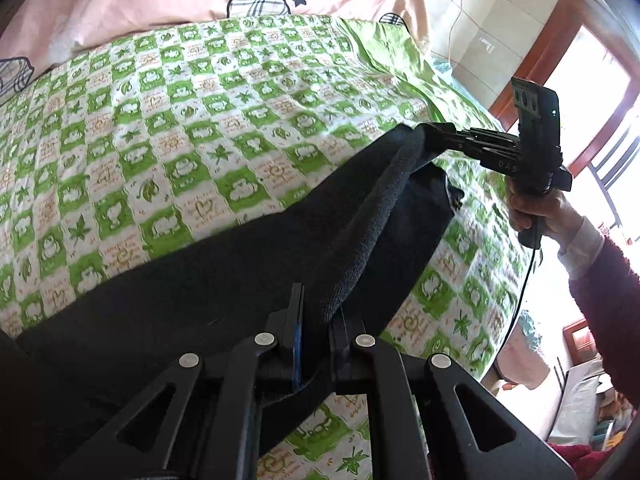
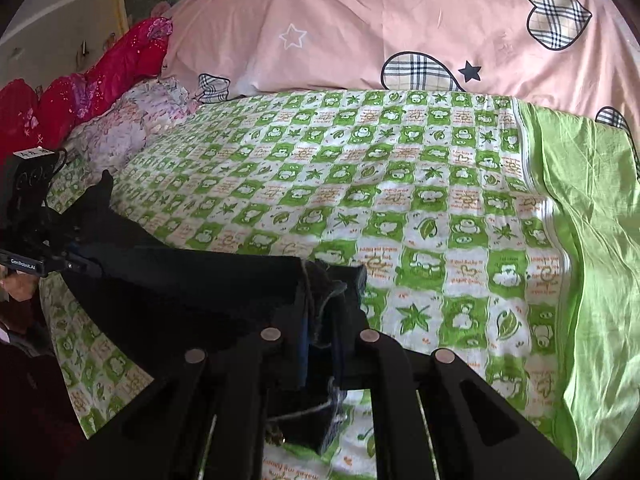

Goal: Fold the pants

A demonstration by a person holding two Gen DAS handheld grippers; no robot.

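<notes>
Black pants point(image 1: 224, 280) hang stretched between my two grippers above a green-and-white checked bed sheet point(image 1: 180, 128). My left gripper point(image 1: 318, 316) is shut on one edge of the pants, the cloth pinched between its fingers. My right gripper point(image 1: 432, 130) shows in the left wrist view at the far end, shut on the other edge. In the right wrist view, my right gripper point(image 2: 320, 320) is shut on the pants point(image 2: 192, 288), and my left gripper point(image 2: 86, 258) holds the far end at the left.
A pink quilt point(image 2: 400, 28) with plaid hearts lies along the far side of the bed. Red cushions point(image 2: 80, 84) and a floral cloth point(image 2: 132, 124) lie at the left. A plain green sheet border point(image 2: 592, 240) runs along the right. A window point(image 1: 592, 92) is beyond the bed.
</notes>
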